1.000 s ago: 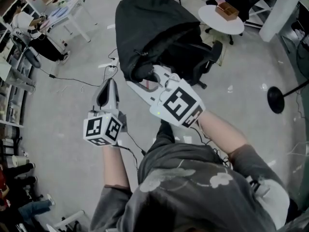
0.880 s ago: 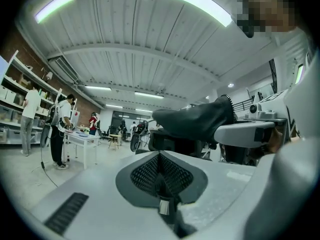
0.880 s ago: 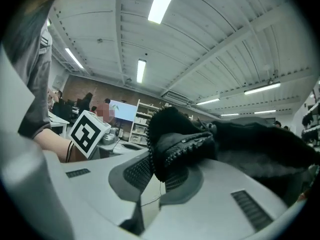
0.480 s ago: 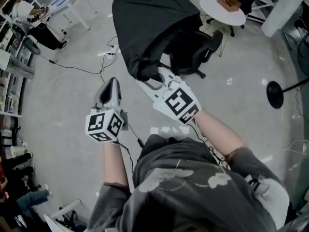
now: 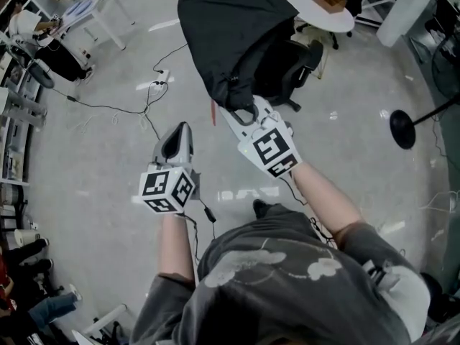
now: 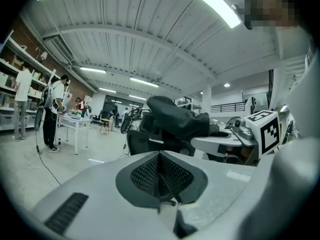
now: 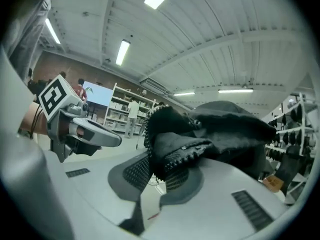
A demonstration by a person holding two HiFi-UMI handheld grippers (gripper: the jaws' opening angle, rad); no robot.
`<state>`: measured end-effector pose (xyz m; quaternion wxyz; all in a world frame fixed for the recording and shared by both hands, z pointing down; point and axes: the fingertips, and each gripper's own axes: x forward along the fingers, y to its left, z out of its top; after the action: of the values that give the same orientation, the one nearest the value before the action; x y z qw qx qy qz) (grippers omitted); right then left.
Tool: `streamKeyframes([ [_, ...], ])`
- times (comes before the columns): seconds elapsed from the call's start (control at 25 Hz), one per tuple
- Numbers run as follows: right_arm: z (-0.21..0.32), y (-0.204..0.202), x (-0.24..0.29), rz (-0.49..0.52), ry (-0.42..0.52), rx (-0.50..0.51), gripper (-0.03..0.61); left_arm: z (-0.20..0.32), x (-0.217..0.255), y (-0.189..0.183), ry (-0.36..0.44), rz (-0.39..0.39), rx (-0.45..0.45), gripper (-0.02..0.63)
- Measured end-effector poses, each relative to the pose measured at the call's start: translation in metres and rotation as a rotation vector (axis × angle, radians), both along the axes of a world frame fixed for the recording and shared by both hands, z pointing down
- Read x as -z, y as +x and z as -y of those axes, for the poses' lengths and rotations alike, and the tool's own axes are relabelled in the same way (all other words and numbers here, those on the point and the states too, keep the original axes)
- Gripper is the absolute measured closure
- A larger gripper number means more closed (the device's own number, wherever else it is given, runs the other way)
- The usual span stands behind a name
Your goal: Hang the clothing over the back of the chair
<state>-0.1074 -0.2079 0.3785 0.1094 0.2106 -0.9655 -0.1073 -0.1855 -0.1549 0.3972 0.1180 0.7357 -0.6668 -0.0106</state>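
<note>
A black jacket (image 5: 230, 27) lies draped over the back of a black office chair (image 5: 305, 60). My right gripper (image 5: 241, 108) is shut on the jacket's lower edge by the zipper, on the side of the chair facing me. In the right gripper view the zipper edge (image 7: 182, 154) sits pinched between the pads. My left gripper (image 5: 181, 129) hangs apart to the left of the chair, shut and empty; its pads (image 6: 172, 176) meet in the left gripper view. That view also shows the jacket (image 6: 175, 119) over the chair (image 6: 150, 146).
A round white table (image 5: 338, 20) carrying a brown box stands behind the chair. Cables (image 5: 147, 95) run across the floor at left. A white table (image 5: 93, 13) and shelves are at far left, and a black lamp base (image 5: 401, 128) at right. People stand far off.
Both grippers have sunk lower. The right one keeps its hold on the jacket's edge and has drawn it down the near side of the chair. The left stays shut and empty.
</note>
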Motion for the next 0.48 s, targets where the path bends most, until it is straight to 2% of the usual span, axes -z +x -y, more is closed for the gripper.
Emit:
streamKeyframes([
  [0.08,-0.013,-0.007,0.003,-0.021,0.034,-0.006,0.561,-0.013,-0.002,-0.006,0.001,-0.006,-0.003,0.611],
  [0.32,-0.041,-0.013,0.000,-0.061,0.055,-0.036,0.565,-0.046,-0.008,-0.014,-0.006,-0.025,-0.015,0.611],
  [0.48,-0.042,-0.001,-0.009,-0.048,0.034,-0.177,0.557,-0.068,-0.013,-0.018,-0.020,-0.037,-0.040,0.611],
])
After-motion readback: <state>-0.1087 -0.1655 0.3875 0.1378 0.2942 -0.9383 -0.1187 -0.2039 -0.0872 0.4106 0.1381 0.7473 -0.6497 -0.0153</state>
